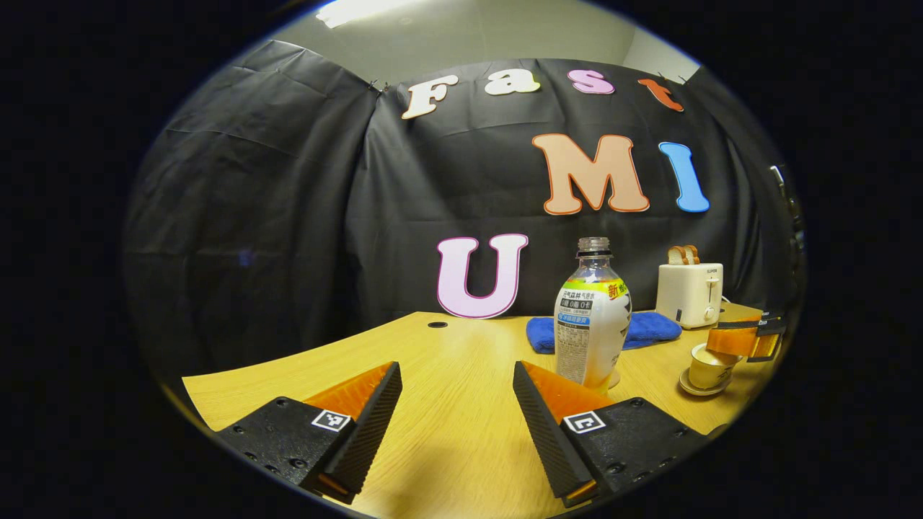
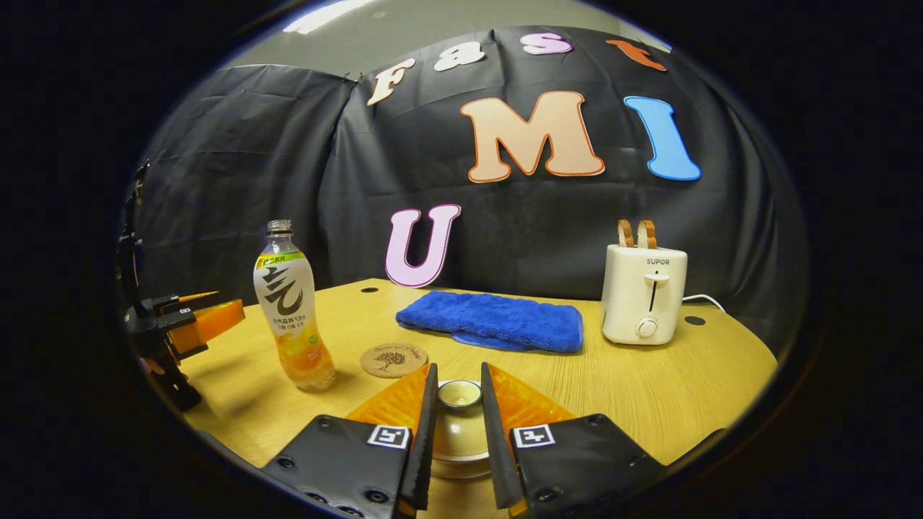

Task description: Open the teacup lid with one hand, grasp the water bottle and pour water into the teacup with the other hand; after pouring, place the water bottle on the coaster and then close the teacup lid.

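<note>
Between the fingers of the right gripper (image 2: 458,440) sat the teacup (image 2: 456,440), its lid (image 2: 459,395) on and the lid's round knob pointing straight up. The two fingers stood close on either side of the knob, narrowed around it; whether they already pressed on it could not be told. In the left gripper view the same gripper reached over the cup (image 1: 710,369) at the table's right edge. The lid's axis ran vertical, so the lift it called for was probably straight up.

The left gripper (image 1: 457,411) hung low over the bare table (image 1: 447,461) with its fingers spread wide and nothing between them. The water bottle (image 1: 591,317) stood upright ahead of it and off to the right, past the right finger, its long axis vertical and its open neck pointing at the ceiling. That gripper was the nearer one to the bottle, and would need to shift right and forward to bring the bottle's body between its fingers.

In the right gripper view the bottle (image 2: 292,317) stood left of the teacup, with the round coaster (image 2: 394,360) lying flat just beside it, between bottle and cup. A blue towel (image 2: 494,321) and a toaster (image 2: 644,292) lay farther back.
</note>
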{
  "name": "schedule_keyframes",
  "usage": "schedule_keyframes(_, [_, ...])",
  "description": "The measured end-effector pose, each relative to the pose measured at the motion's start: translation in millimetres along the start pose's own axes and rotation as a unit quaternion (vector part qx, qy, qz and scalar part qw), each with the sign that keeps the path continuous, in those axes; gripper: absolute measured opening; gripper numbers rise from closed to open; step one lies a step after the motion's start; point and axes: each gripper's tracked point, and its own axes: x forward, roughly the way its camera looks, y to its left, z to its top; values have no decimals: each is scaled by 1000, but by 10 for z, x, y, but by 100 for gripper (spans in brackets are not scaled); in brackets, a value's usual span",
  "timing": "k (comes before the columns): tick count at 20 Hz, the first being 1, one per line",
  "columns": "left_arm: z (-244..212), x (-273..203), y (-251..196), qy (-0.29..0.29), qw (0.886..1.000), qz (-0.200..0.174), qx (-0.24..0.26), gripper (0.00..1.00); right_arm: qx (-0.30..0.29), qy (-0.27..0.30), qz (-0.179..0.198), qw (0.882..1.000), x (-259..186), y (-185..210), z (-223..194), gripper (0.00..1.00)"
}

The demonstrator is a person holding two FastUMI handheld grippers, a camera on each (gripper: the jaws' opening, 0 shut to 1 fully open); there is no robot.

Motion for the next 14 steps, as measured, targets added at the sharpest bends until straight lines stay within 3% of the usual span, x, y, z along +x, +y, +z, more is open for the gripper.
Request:
schedule_keyframes(2, [0, -1, -2, 0, 1000, 0, 0, 90, 4, 2, -2, 1000, 8, -16, -20, 32])
schedule_keyframes(14, [1, -8, -8, 0, 1000, -2, -1, 90, 6, -49, -13, 999, -133, -62, 132, 31])
